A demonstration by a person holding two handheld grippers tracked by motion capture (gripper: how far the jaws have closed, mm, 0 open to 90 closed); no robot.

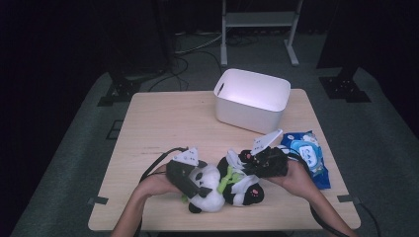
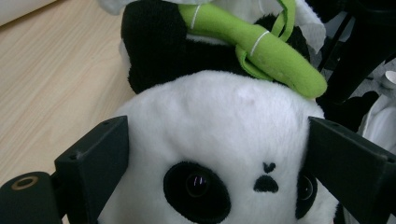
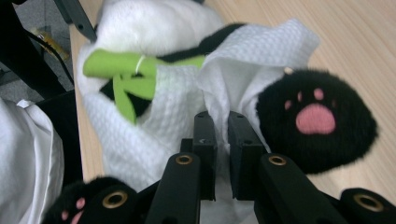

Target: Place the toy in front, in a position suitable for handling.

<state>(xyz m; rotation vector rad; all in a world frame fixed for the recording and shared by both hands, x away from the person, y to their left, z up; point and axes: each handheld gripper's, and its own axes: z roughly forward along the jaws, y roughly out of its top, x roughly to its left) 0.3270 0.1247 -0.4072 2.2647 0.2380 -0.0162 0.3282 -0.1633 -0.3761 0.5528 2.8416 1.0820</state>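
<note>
Left gripper [image 1: 190, 181]: jaws wide, clamped on the panda's [image 1: 210, 190] head.
Right gripper [image 1: 242, 170]: jaws pinched on the white cloth [image 3: 261, 56].

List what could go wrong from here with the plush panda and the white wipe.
The right gripper pinches only a fold of the white textured wipe; pulling may slip it free. The left gripper squeezes the soft black-and-white plush panda's head, which may squirm out. The green plush bamboo stalk could snag the wipe.

Panda [image 1: 210, 190] near table's [image 1: 163, 123] front edge; bin [image 1: 252, 98] behind, wipes pack [image 1: 309, 155] right.
</note>
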